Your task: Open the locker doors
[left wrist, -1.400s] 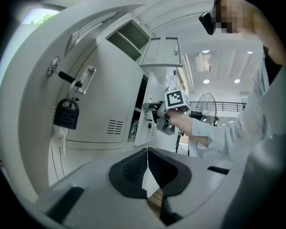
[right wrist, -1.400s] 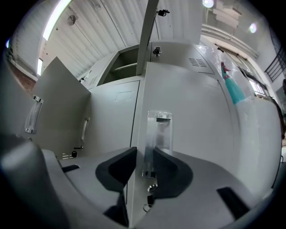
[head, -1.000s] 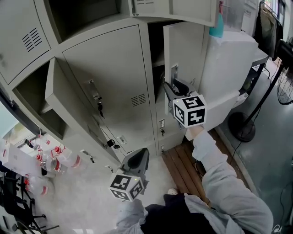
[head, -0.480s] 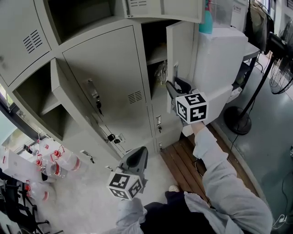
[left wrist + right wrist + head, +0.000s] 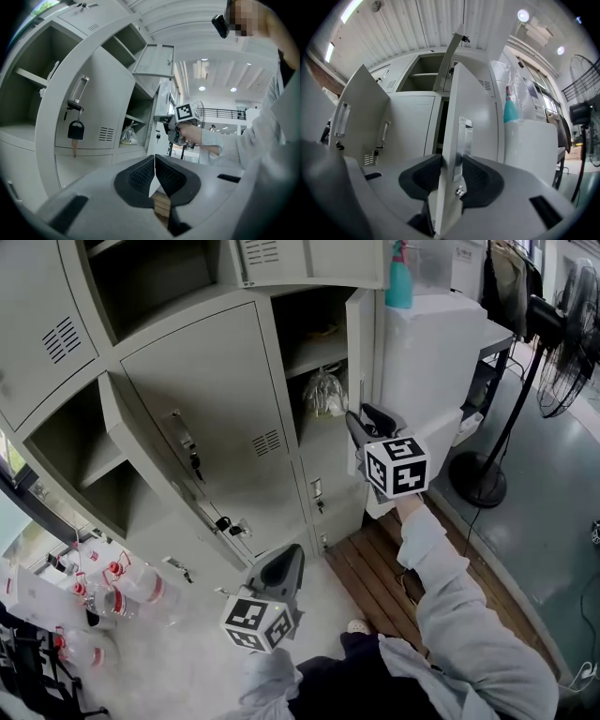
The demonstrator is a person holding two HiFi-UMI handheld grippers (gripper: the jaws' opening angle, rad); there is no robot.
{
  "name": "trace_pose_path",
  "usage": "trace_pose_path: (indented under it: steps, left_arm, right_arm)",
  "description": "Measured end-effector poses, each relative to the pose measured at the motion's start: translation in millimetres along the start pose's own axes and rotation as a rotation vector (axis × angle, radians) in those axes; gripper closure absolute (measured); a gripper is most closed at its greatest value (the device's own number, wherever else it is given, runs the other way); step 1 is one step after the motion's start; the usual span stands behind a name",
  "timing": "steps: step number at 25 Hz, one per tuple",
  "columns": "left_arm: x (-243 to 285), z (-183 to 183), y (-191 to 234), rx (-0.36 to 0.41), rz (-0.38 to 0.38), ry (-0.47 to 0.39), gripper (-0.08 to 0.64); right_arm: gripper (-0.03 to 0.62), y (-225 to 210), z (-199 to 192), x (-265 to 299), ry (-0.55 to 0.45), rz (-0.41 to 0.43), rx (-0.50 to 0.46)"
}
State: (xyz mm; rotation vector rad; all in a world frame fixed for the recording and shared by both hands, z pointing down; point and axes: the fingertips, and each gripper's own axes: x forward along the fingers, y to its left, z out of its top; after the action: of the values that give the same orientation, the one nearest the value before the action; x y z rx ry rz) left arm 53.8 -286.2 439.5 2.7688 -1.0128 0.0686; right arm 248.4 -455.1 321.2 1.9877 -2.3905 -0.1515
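Fingers [image 5: 423, 180] of my right gripper [image 5: 449, 174] have just been opening and stand apart astride the edge of the swung-out grey locker door [image 5: 477, 101]. Its lower end is hidden behind them. My left gripper [image 5: 154, 174] is pinched together and empty.

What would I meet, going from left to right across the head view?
Clear plastic bottles with red caps → black key hanging on the closed grey metal locker door → crumpled clear plastic bag → teal spray bottle → black standing fan.

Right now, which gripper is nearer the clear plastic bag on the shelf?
Right: the right gripper, jaws just opening around the grey door, is beside the bag; left gripper is far back.
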Motion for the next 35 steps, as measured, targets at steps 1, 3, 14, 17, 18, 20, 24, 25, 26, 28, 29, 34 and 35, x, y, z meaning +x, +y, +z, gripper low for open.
trace_pose_path:
  steps: [1,3,14,17,18,20,24,25,26,28,29,34,35]
  left_arm:
    - [0,-1,-2,0.001,-0.006,0.002,0.551]
    - [1,-2,-7,0.003,-0.019,0.006,0.551]
    - [14,-6,-35,0.016,-0.089,0.018,0.551]
    - [20,-6,-41,0.015,-0.102,0.019,0.551]
    - [22,-6,-44,0.015,-0.108,0.019,0.551]
    - [27,-6,-48,0.015,-0.118,0.017,0.551]
    - [39,-5,-51,0.019,-0.125,0.013,0.551]
    - [43,-4,-52,0.019,-0.127,0.011,0.551]
    - [47,-4,-53,0.019,-0.13,0.011,0.551]
    - [54,-5,-55,0.021,-0.138,0.013,0.551]
    - [57,-5,-56,0.022,-0.142,0.015,0.551]
    - [76,-6,-55,0.02,-0.144,0.019,0.551]
    - [80,-7,-55,0.019,-0.145,0.019,0.551]
  right_arm:
    - [0.453,-3,0,-4,-0.001,-0.011,-0.003]
    - [0.462,-9,-1,-13,-0.002,-0.03,-0.004]
    - [0.492,-58,-7,-54,0.009,-0.138,0.004]
    - [0.497,-76,-9,-63,0.015,-0.175,0.001]
    - [0.497,-83,-10,-66,0.016,-0.19,0.001]
    - [0.502,-100,-12,-71,0.017,-0.222,0.004]
    - [0.505,-134,-16,-77,0.022,-0.266,0.025]
    - [0.505,-143,-17,-77,0.025,-0.272,0.031]
    - [0.506,-151,-18,-78,0.028,-0.278,0.04]
    - [0.508,-167,-20,-80,0.032,-0.294,0.056]
    - [0.509,-174,-21,-80,0.032,-0.303,0.059]
    - [0.508,-201,-23,-78,0.032,-0.326,0.051]
    - [0.509,-206,-24,-78,0.031,-0.329,0.051]
